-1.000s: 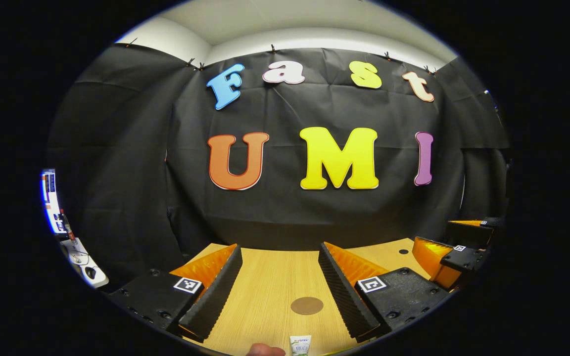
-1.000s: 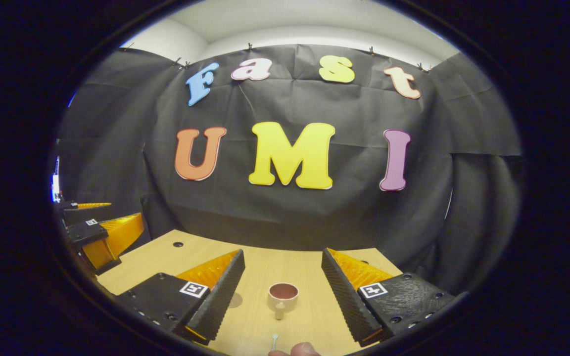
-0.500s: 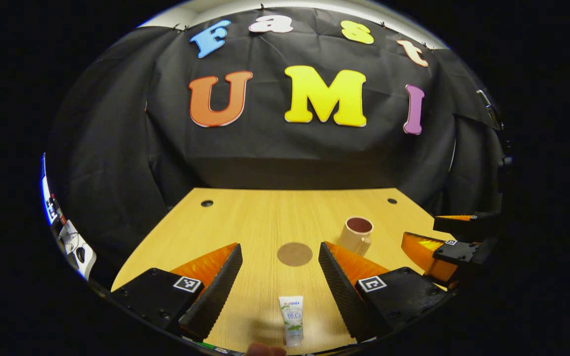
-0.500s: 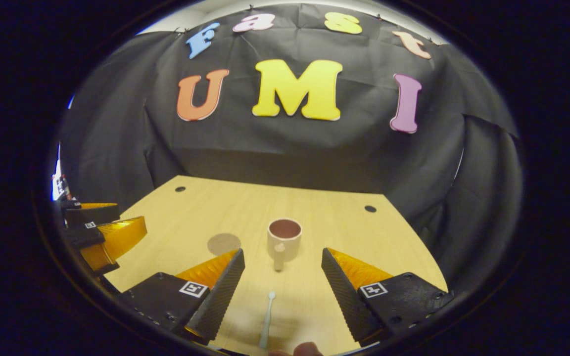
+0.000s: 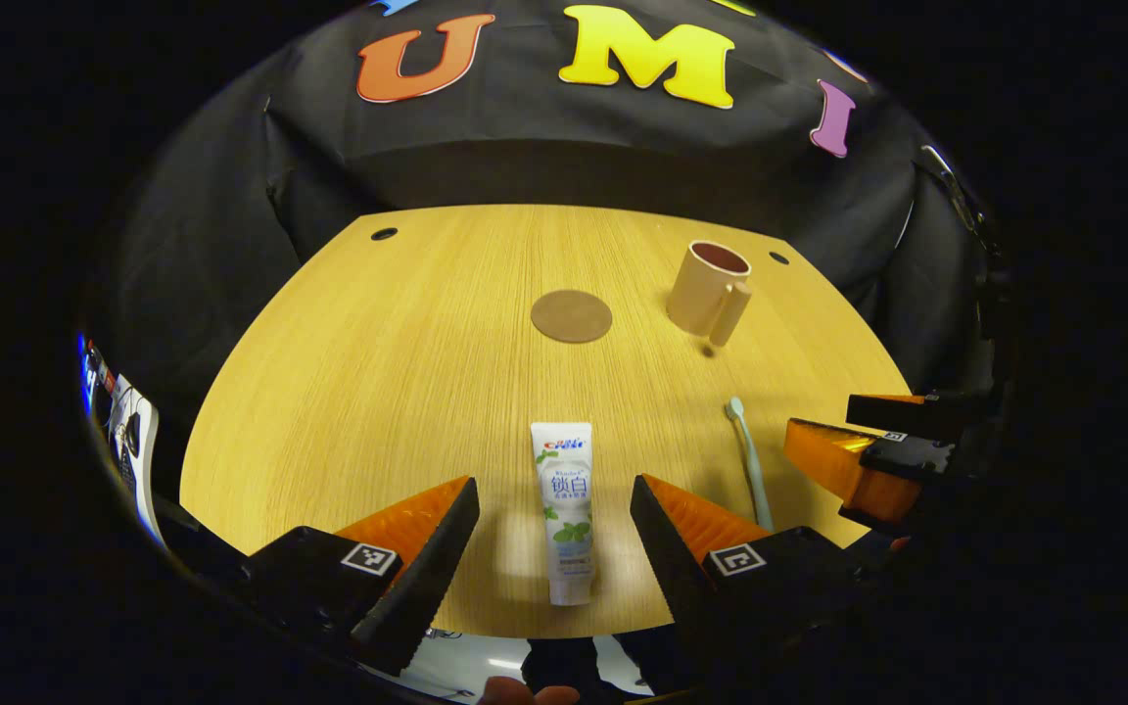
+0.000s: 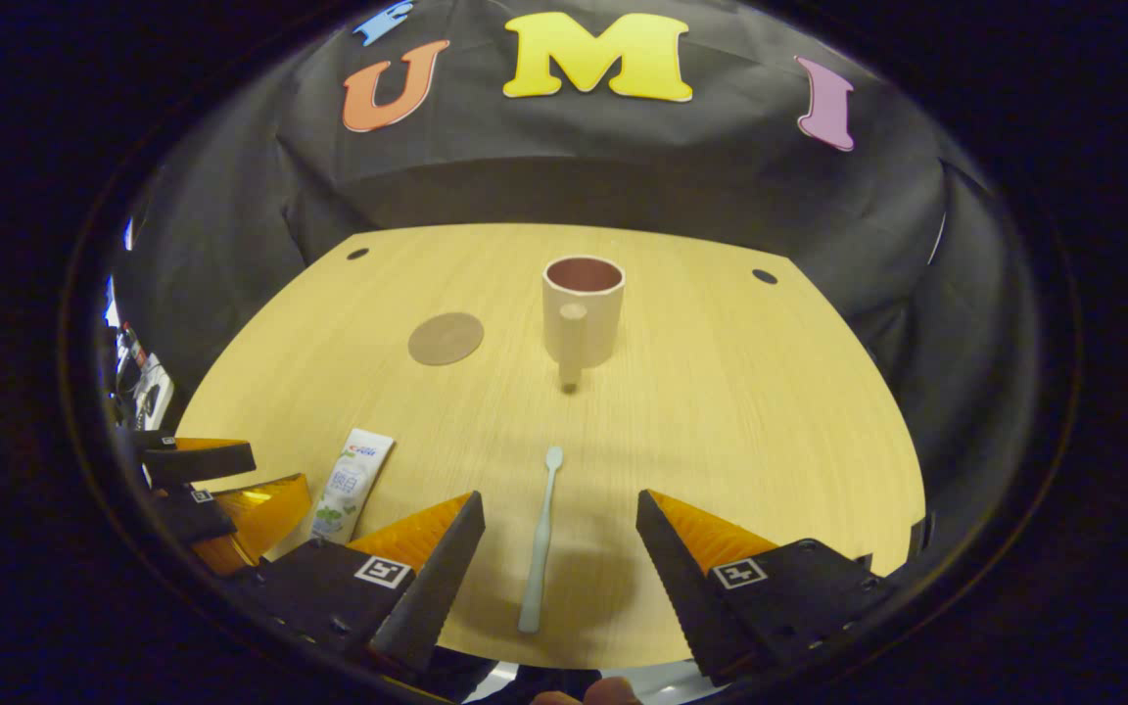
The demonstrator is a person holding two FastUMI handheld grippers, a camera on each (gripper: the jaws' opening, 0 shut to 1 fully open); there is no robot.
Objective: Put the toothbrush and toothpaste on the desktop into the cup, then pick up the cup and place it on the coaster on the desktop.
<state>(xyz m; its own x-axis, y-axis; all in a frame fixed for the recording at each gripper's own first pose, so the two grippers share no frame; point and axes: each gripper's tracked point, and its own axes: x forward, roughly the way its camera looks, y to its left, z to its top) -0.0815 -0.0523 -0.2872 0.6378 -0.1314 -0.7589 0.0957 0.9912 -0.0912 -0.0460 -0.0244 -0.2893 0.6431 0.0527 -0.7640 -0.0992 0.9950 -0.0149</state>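
Observation:
A white toothpaste tube (image 5: 565, 509) lies flat on the wooden desk, right between the spread fingers of my open left gripper (image 5: 552, 499), which hovers above it. A pale toothbrush (image 6: 539, 537) lies lengthwise between the fingers of my open right gripper (image 6: 558, 514), also held above the desk. The beige cup (image 6: 582, 313) stands upright farther back with its handle toward me, and its inside shows nothing. A round brown coaster (image 6: 445, 338) lies to the cup's left. In the left gripper view I also see the cup (image 5: 706, 289), the coaster (image 5: 571, 315), the toothbrush (image 5: 749, 458) and the right gripper (image 5: 863, 455).
The wooden desk (image 5: 407, 352) has a curved near edge just below both grippers and small dark holes near its back corners (image 5: 384, 234). Black cloth closes off the back and sides. The left gripper (image 6: 221, 490) appears at the left of the right gripper view.
Both grippers have risen and tipped downward, so much more of the desk shows. The toothpaste and toothbrush now lie fully between the fingers. Nothing on the desk has moved.

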